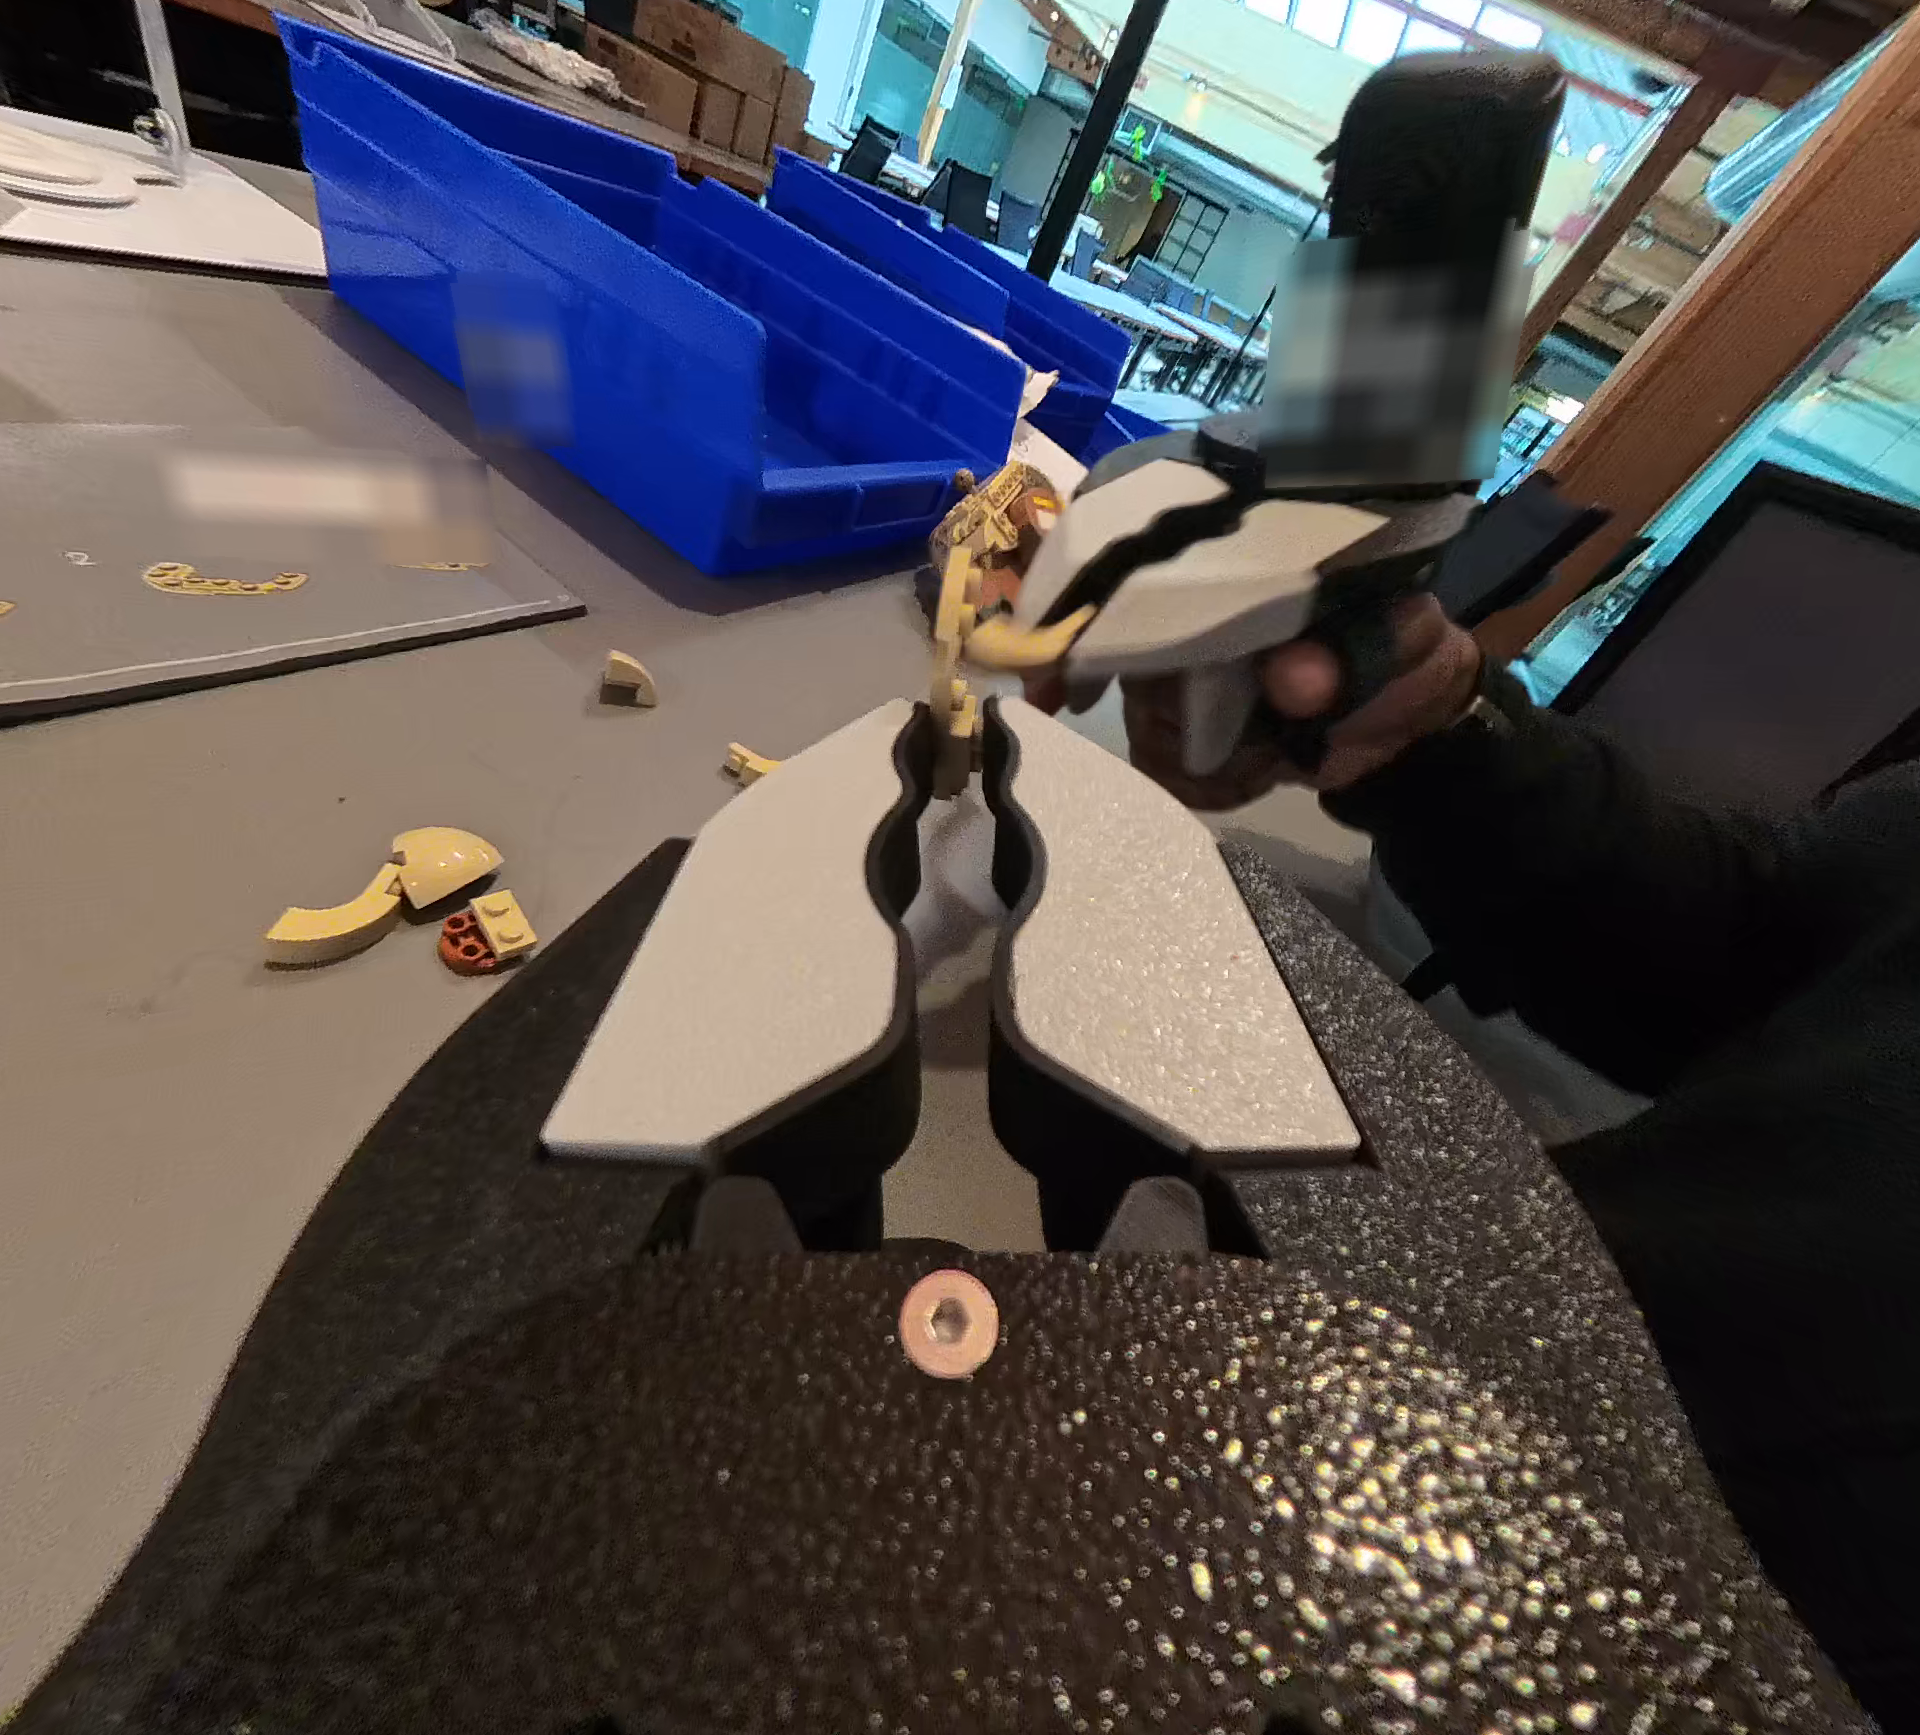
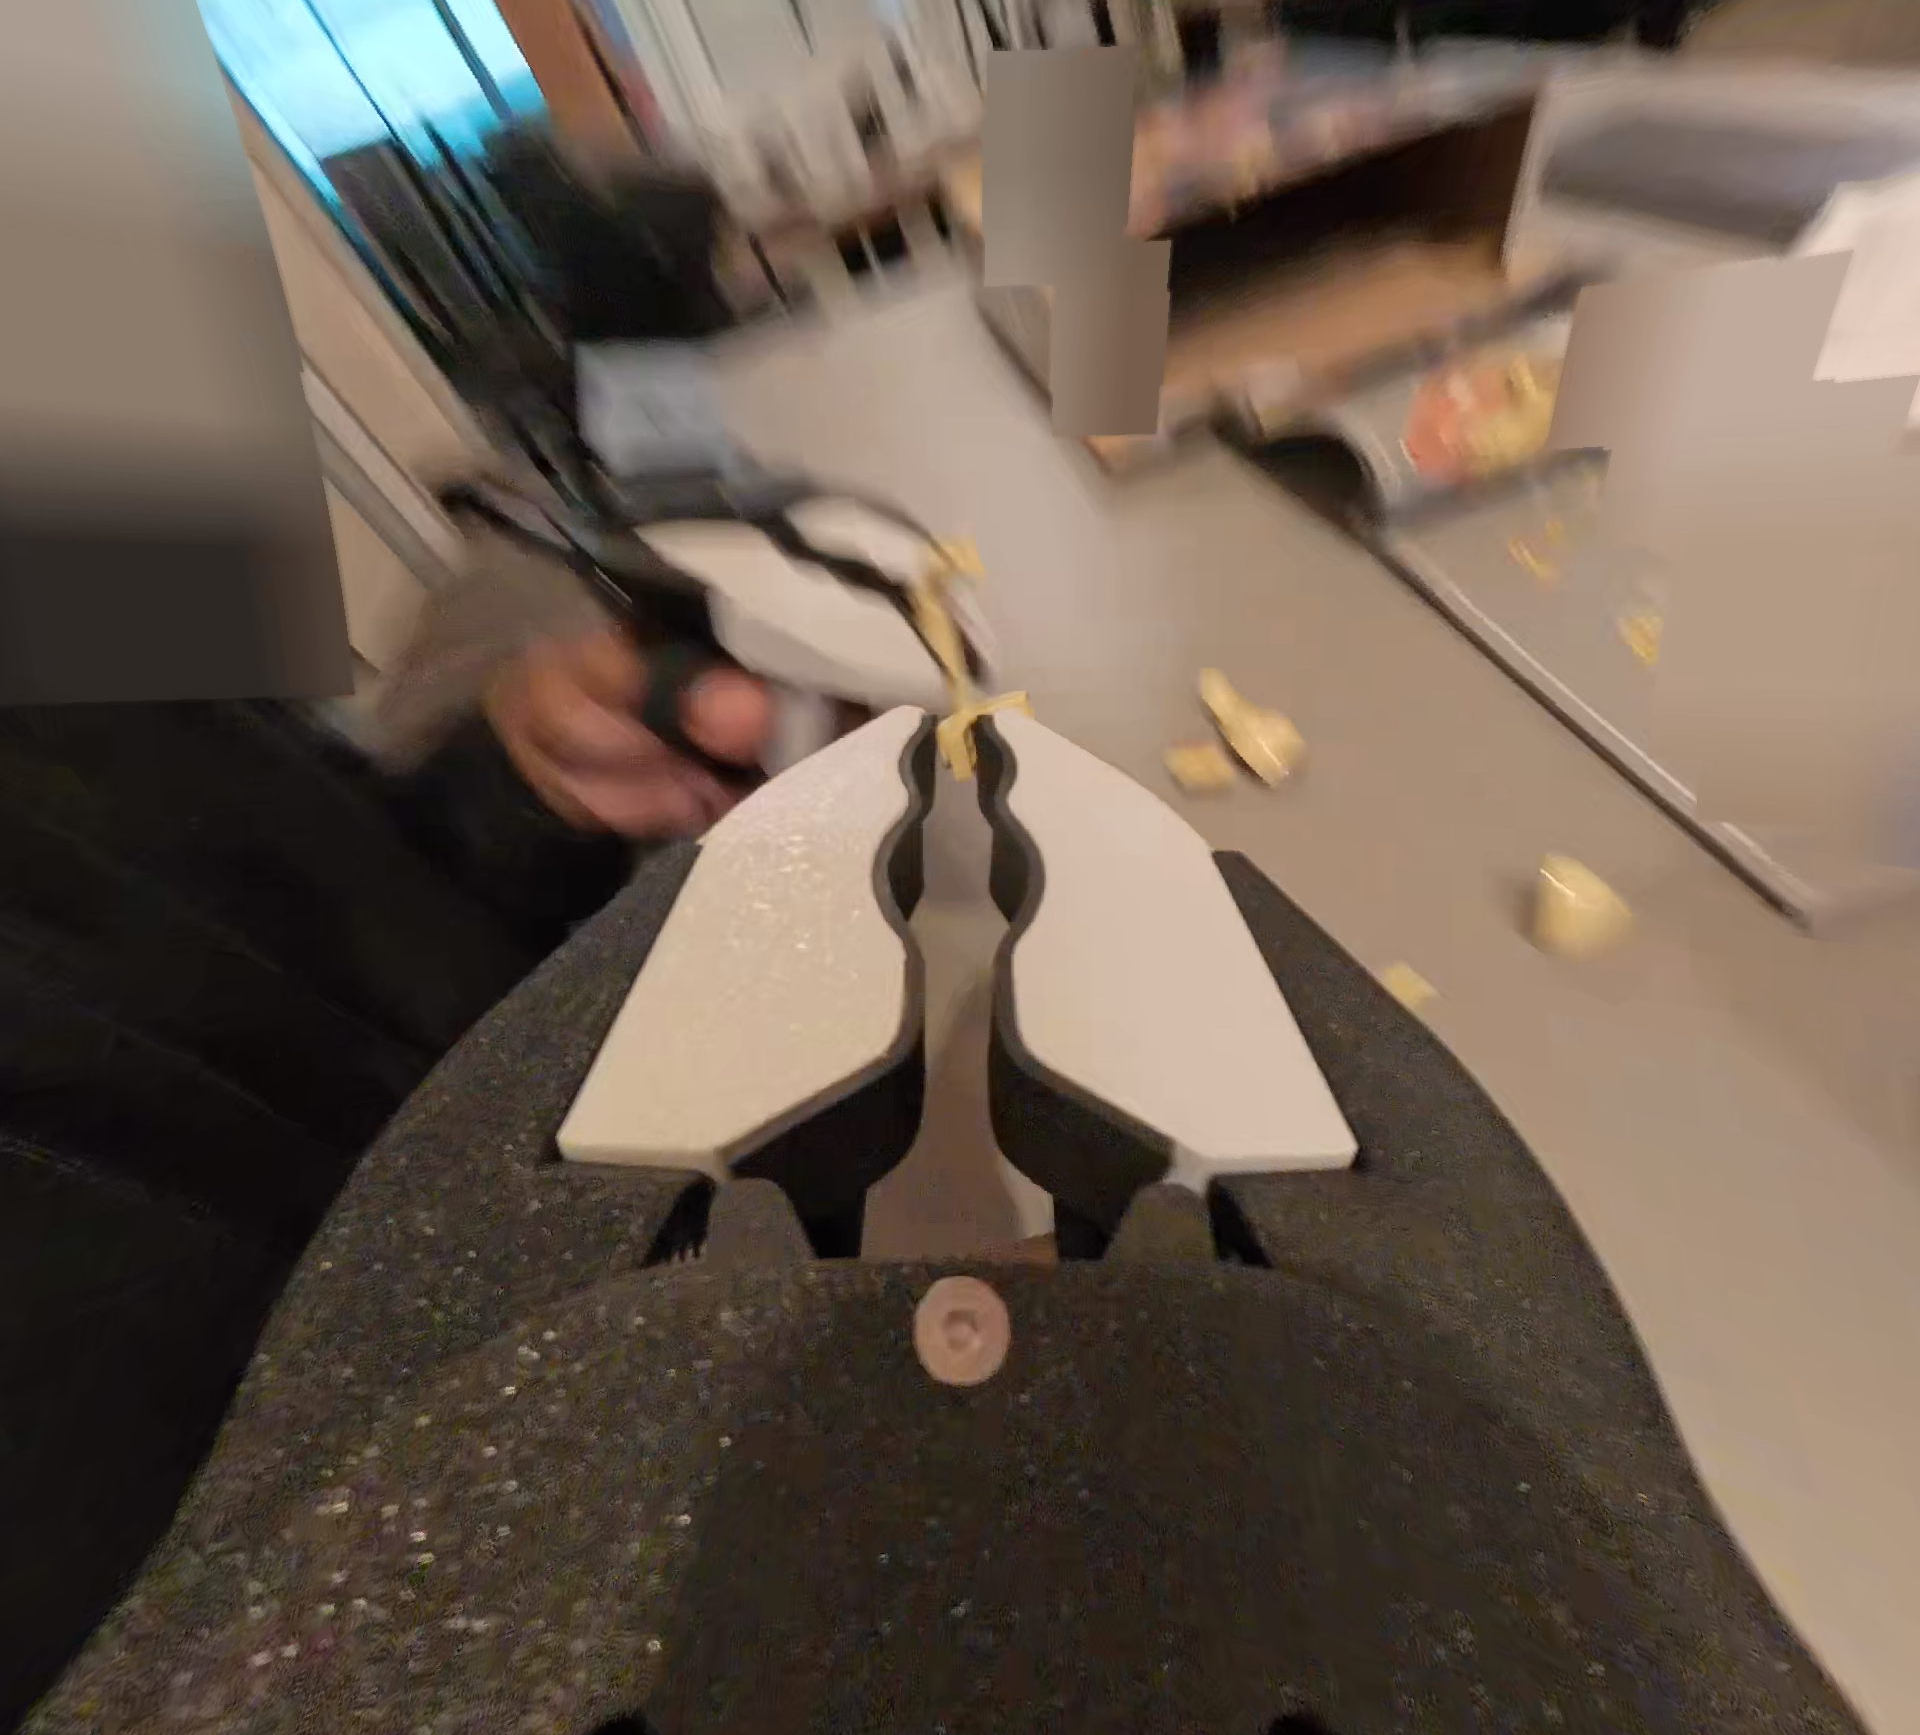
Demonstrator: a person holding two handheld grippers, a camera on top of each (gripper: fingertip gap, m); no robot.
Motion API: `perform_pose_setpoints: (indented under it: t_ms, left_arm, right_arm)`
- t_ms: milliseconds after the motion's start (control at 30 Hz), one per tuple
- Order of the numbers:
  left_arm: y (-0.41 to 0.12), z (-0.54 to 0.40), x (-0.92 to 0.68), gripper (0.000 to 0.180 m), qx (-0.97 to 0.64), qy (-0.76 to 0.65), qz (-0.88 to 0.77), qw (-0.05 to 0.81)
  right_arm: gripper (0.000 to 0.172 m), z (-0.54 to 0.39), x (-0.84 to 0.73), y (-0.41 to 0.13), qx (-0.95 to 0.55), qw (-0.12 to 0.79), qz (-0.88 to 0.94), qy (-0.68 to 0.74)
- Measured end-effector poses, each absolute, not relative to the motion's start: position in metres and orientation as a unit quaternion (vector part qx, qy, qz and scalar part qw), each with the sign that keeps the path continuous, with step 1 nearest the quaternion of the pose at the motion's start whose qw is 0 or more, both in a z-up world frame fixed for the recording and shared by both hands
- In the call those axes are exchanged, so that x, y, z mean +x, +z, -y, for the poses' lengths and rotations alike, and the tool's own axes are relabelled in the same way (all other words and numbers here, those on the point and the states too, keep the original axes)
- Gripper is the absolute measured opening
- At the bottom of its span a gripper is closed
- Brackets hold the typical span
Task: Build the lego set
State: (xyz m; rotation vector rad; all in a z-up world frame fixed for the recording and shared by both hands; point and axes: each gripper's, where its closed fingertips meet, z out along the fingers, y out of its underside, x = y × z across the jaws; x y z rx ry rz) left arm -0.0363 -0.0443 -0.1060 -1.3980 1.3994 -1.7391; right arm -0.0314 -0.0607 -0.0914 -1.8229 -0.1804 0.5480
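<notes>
My left gripper (image 1: pixel 951 721) is shut on the lower end of a thin tan brick strip (image 1: pixel 954 605) and holds it upright above the grey table (image 1: pixel 208 1166). My right gripper (image 2: pixel 961 731) is shut on a small tan curved piece (image 2: pixel 985 711). In the left wrist view the right gripper (image 1: pixel 1049 636) comes in from the right, and its curved piece (image 1: pixel 1023 641) touches the strip's middle. In the blurred right wrist view the left gripper (image 2: pixel 951 615) shows at the left with the strip (image 2: pixel 938 620) in its tips.
Blue bins (image 1: pixel 623 355) stand behind. A partly built tan and brown model (image 1: pixel 997 506) sits in front of them. Loose tan and brown pieces (image 1: pixel 416 885), a wedge (image 1: pixel 629 677) and a small bit (image 1: pixel 750 760) lie on the table. A grey printed board (image 1: pixel 260 625) lies at the left. Both grippers' tips are close together, under 4 cm apart.
</notes>
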Motion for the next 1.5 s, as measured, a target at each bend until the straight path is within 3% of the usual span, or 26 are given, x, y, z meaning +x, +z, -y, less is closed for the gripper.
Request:
perform_pose_setpoints:
  t_ms: [100, 267, 900, 1500]
  left_arm:
    - [-0.099, 0.043, -0.038, 0.008, -0.501, -0.657, -0.5, 0.259]
    - [-0.09, 0.053, -0.041, 0.008, -0.459, -0.674, -0.509, 0.276]
    - [-0.1, 0.082, -0.057, 0.008, -0.343, -0.629, -0.641, 0.274]
    - [-0.101, 0.08, -0.051, 0.008, -0.368, -0.631, -0.631, 0.262]
  right_arm:
    - [0.006, 0.066, -0.05, -0.049, -0.652, 0.66, 0.028, 0.373]
    - [0.006, 0.064, -0.067, -0.051, -0.609, 0.659, 0.03, 0.44]
    - [0.006, 0.082, -0.074, -0.062, -0.641, 0.615, 0.113, 0.445]
    - [0.006, 0.088, -0.06, -0.057, -0.601, 0.663, 0.089, 0.437]
